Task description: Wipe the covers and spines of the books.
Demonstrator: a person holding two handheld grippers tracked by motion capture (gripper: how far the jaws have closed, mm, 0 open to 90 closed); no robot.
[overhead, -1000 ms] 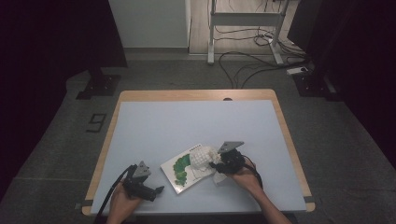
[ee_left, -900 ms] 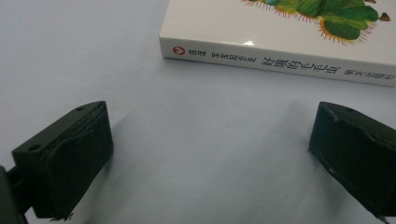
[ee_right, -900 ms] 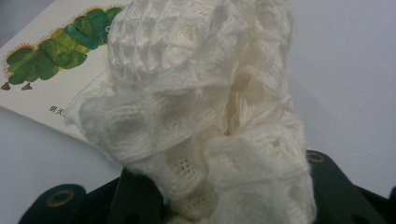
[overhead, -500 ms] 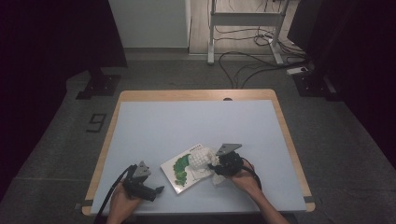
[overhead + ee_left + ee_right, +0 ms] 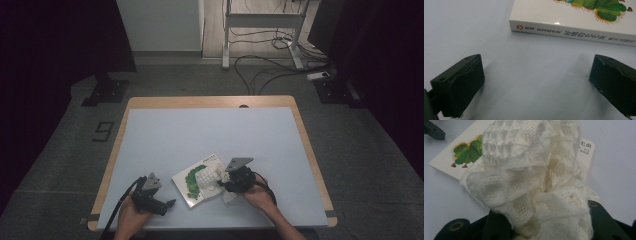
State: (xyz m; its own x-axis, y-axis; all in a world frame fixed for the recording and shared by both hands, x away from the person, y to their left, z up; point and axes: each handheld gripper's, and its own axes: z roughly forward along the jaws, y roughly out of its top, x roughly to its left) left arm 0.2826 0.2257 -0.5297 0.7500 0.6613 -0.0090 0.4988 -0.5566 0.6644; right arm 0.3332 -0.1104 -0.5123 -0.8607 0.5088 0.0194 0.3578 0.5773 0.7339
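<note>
The cloth [image 5: 531,182] hides the book's [image 5: 454,157] middle (title cut off).

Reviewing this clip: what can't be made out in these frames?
- Right tool fingertips: right gripper view, buried under the white knitted cloth.
- Book cover: left gripper view, cut off by the top edge; in the right gripper view the cloth covers much of it.
- Spine text: too small to read.

The cloth [image 5: 529,185] was rough white open knit; the book [image 5: 574,15] had a glossy paper cover; the desk [image 5: 200,135] looked matt.
</note>
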